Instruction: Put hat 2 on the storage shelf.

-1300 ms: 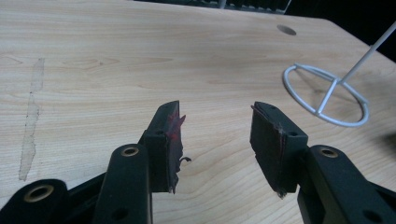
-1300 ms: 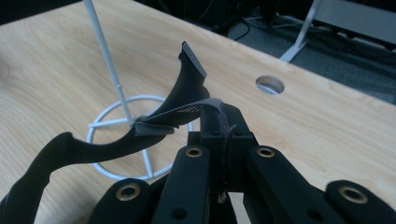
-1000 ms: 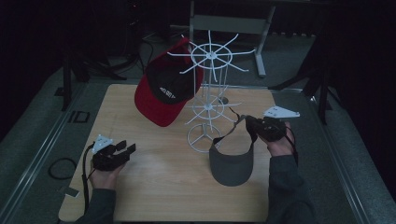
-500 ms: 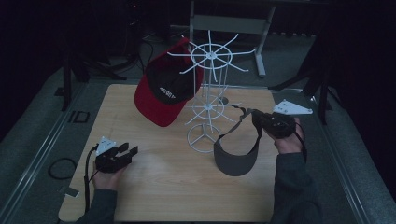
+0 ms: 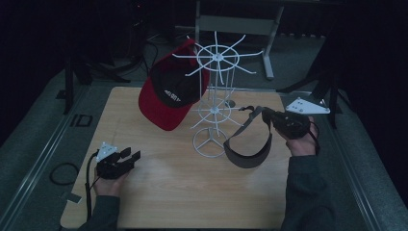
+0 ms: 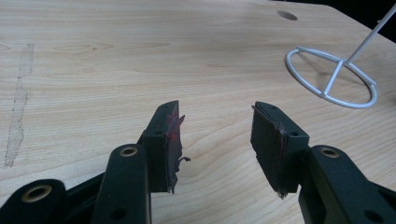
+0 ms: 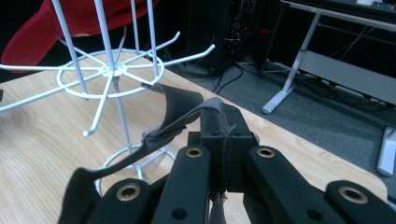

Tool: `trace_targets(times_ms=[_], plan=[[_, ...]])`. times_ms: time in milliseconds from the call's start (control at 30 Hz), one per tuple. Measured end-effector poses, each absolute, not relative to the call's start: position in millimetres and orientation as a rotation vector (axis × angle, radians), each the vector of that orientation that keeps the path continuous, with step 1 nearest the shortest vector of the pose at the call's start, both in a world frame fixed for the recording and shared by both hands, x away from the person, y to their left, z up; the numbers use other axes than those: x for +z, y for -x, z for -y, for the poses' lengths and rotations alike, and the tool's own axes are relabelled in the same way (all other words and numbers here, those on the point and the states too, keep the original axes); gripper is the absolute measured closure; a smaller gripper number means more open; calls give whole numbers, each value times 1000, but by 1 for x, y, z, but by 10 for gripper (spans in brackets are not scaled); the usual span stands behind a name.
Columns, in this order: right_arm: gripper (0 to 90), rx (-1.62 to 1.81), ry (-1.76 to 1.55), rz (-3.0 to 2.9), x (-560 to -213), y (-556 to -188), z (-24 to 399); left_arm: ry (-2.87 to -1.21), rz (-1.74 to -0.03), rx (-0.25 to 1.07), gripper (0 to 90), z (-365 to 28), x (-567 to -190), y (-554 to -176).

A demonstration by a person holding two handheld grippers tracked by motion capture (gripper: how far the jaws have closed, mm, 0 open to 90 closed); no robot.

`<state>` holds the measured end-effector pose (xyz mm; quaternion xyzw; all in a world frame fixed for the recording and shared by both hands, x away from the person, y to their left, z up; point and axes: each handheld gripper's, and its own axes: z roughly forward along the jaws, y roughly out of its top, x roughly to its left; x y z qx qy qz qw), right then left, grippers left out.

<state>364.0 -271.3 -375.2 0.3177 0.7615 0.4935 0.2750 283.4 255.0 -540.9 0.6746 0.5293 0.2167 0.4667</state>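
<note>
Grey visor [image 5: 248, 153] is hanging by its strap from our right gripper [image 5: 269, 117], pinched tight beside the white rack [image 5: 215, 108]. We are resting our left gripper [image 5: 131, 157] on the wooden table [image 5: 183, 192], jaws spread and empty.

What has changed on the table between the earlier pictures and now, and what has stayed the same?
The right gripper, jaws shut on the grey visor, has lifted it off the table and carried it up beside the white wire rack; the visor now hangs from its strap. The left gripper stays open in place, and the red cap still hangs on the rack.
</note>
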Motion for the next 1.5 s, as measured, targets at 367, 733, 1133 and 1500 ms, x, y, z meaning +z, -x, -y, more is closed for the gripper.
trace_targets(times_ms=[367, 733, 1133, 1500], plan=[[897, 1320, -816, -2027, -356, -363, 271, -1650, -1302, 534, 530, -255, -541, -283], [897, 1331, -774, -1989, -336, -357, 276, -1645, -1303, 533, 530, -256, -541, -282], [896, 1342, -697, -1969, -318, -341, 276, -1645, -1302, 531, 530, -256, -541, -282], [896, 1309, -658, -1954, -304, -327, 286, -1643, -1305, 529, 529, -256, -542, -282]])
